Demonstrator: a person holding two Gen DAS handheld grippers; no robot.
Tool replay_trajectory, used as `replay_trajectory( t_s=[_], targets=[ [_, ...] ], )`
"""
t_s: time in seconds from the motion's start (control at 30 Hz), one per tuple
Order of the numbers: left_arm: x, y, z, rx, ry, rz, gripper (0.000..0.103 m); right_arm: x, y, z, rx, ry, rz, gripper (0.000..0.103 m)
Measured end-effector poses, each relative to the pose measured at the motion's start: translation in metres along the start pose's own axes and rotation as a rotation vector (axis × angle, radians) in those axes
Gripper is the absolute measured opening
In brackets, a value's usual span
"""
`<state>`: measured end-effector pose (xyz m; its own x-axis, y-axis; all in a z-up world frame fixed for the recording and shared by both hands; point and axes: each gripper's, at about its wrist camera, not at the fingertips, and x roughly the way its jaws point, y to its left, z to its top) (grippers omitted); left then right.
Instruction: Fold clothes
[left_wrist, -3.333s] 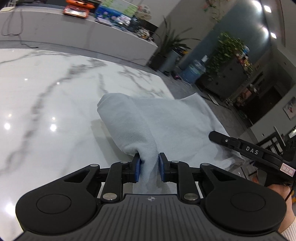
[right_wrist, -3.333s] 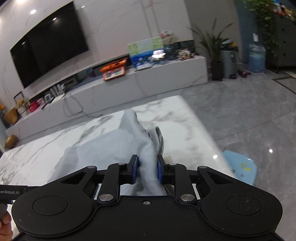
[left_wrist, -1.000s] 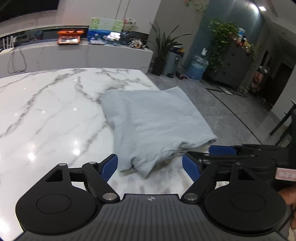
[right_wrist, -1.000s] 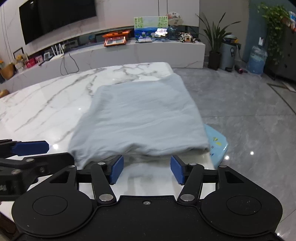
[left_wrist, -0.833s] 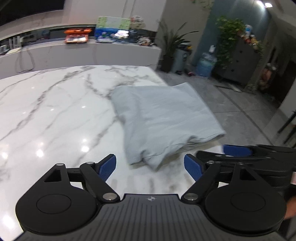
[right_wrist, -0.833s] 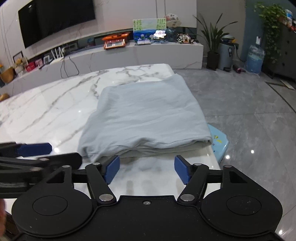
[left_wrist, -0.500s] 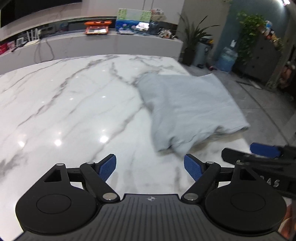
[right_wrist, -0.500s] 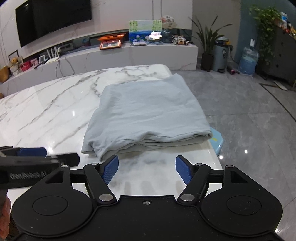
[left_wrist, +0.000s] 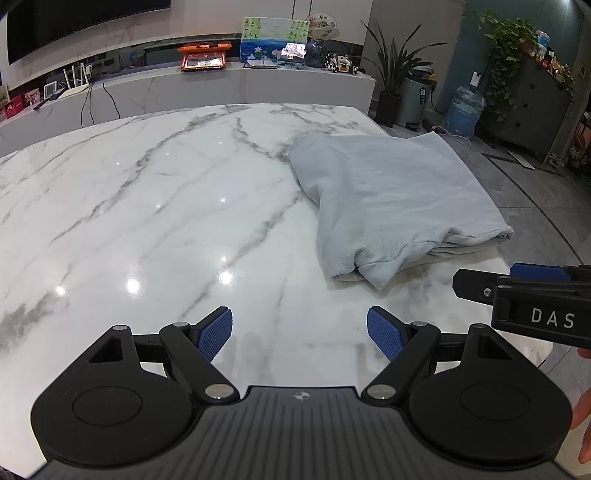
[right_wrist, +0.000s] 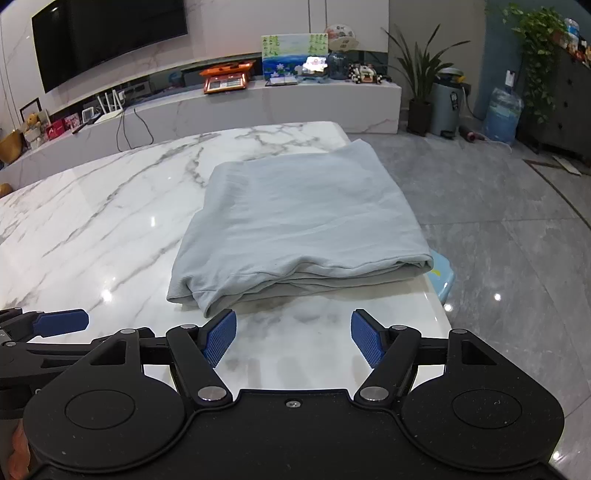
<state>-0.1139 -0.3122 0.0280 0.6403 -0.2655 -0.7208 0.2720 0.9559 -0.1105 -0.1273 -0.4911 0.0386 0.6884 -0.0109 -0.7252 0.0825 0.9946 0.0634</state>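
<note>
From the left wrist view, the pale grey garment (left_wrist: 395, 199) lies as a folded, roughly rectangular stack at the far right part of the marble table (left_wrist: 147, 206), its layered hem edges facing the camera — the fold looks done, or very nearly so, with perhaps only a final tidy or another halving left. The left gripper (left_wrist: 299, 330) hangs over bare marble with its jaws spread wide and nothing between them; the garment sits ahead and to the right of them, well apart. The right gripper (left_wrist: 532, 288) pokes in from the right edge, near the garment's near corner but not touching it. In the right wrist view, the same garment (right_wrist: 299, 221) fills the middle, its right side reaching the table's edge. The right gripper (right_wrist: 293, 338) has its jaws released and empty — the near hem lies just beyond the blue pads (right_wrist: 219, 336), clear of them.
</note>
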Motion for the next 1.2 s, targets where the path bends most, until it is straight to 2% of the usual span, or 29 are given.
replay_trajectory(
  t_s=[0.17,0.33,0.5,1.2],
  targets=[
    [-0.0024,-0.0013,0.0000,0.010,-0.014,-0.006,0.080,-0.0003,0.0002,0.0003,-0.002,-0.001,0.004,0.068],
    [-0.0051,-0.0052,0.0007,0.042,-0.054,0.051,0.080,0.0000,0.0006,0.0005,-0.006,0.001,0.009,0.068],
    [-0.0044,-0.0027,0.0017,0.025,-0.046,0.034,0.080,0.0000,0.0013,0.0010,-0.007,0.001,0.010,0.068],
    [-0.0011,-0.0084,-0.0027,0.066,-0.029,0.042,0.080,0.0004,-0.0001,0.0023,0.002,0.005,0.010,0.068]
  ],
)
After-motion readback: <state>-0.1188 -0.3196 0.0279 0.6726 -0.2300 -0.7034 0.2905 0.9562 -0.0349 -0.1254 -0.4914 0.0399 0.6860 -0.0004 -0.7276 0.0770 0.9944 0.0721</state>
